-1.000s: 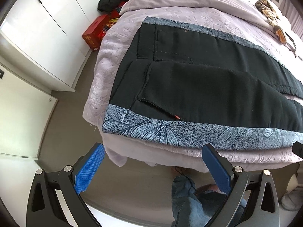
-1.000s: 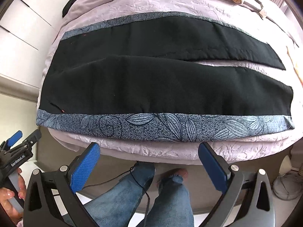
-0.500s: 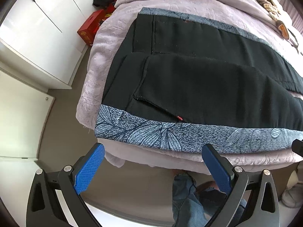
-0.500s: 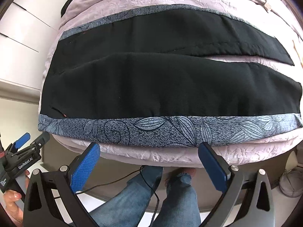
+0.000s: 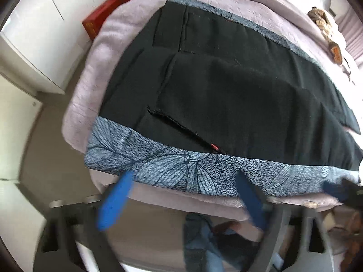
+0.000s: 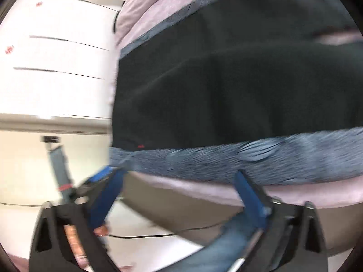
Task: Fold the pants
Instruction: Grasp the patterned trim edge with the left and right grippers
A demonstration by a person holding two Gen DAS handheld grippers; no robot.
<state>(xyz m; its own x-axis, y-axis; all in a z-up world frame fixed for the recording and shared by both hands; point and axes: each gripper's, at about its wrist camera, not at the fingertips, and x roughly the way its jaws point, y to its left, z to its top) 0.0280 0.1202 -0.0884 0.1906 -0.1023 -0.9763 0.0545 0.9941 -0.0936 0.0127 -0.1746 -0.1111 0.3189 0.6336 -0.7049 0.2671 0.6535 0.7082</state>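
1. Nearest in the left wrist view, the left gripper [image 5: 181, 195] points steeply down at the bed's near edge. Its two blue fingers [image 5: 114, 204] are blurred and closing toward each other. They are still spread apart, with nothing pinched between them.
2. Below that gripper, a person's jeans-clad leg [image 5: 199, 238] stands on the floor beside the bed.
3. In the right wrist view, the right gripper [image 6: 179, 195] also faces the near edge. Its jaws are closing too, still apart, with no cloth between the pads. This view is heavily smeared by motion.
4. Just beyond both grippers' fingertips runs a blue-grey leaf-patterned cloth [image 5: 192, 172], spread over a lilac bedspread [image 5: 90, 86] that hangs over the mattress edge.
5. The black pants [image 5: 238, 104] lie flat on the patterned cloth, along the near edge of the bed. The waist end is at the left and the legs stretch away to the right. A slanted pocket opening with a small red tag [image 5: 214, 147] sits near the front edge.
6. Farther off, a red box [image 5: 99, 20] stands on the floor beside the bed, near white cabinet doors [image 5: 34, 29].
7. At the far right of the bed lies a small tan, patterned object [image 5: 324, 22]; what it is cannot be told.
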